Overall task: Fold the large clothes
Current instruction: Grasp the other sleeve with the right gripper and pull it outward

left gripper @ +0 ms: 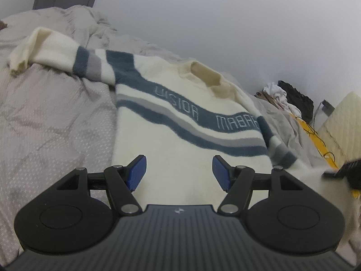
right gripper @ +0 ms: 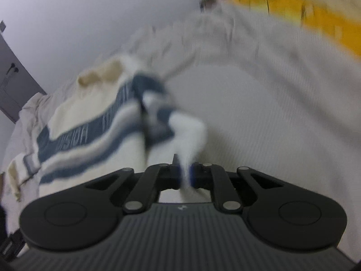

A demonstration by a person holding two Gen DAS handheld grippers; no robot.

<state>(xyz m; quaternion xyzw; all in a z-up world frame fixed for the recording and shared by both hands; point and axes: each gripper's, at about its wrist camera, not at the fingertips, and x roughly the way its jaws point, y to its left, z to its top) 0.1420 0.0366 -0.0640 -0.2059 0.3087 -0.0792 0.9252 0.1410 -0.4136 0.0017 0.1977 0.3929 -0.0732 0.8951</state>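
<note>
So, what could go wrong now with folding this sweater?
1. The right gripper pinches only a thin edge of the sweater's sleeve; the fuzzy knit may slip out.
2. The left gripper is open above the sweater, so nothing pins the body and it may drag across the wrinkled bedding.

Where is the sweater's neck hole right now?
In the left wrist view, the neck hole sits at the far end of the sweater, above its blue lettered stripe, near the wall, on the grey bedding.
</note>
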